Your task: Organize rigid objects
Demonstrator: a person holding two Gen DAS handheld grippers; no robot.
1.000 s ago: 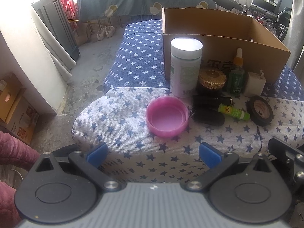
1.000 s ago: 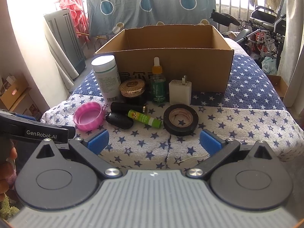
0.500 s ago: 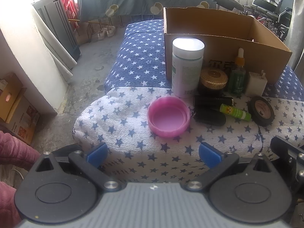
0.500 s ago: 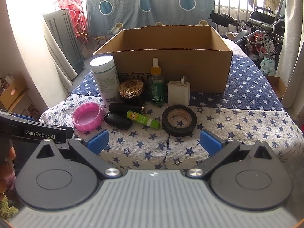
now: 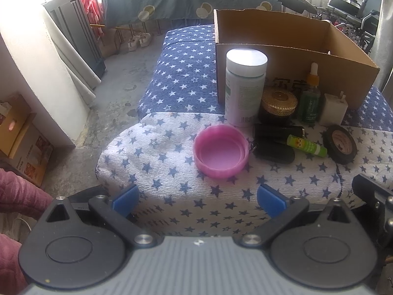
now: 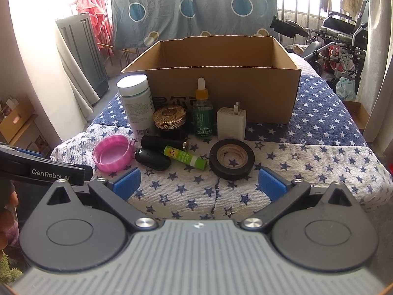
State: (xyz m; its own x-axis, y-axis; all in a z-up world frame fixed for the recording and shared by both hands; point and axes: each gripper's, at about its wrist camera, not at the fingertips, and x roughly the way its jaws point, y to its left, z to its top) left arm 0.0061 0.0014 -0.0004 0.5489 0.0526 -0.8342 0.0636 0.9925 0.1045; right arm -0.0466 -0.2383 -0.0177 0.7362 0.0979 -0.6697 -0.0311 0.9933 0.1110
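Left wrist view: left hand-held gripper (image 5: 197,198) stands wide and empty, slightly nearer the pink lid (image 5: 221,151) than a second ago. Right hand-held gripper (image 6: 199,183), equally wide and empty, has likewise crept forward, facing the black tape roll (image 6: 232,158). Nothing has been lifted; in my judgement sorting has not begun. All items lie on the star-patterned bed (image 6: 307,157), near side of the cardbox box (image 6: 221,73): white bottle (image 6: 135,104), gold-lidded jar (image 6: 169,118), dropper bottle (image 6: 202,113), charger (image 6: 231,123), green tube (image 6: 185,157). Box floor is hidden behind its near wall. Two dark objects beside the lid are hard to identify.
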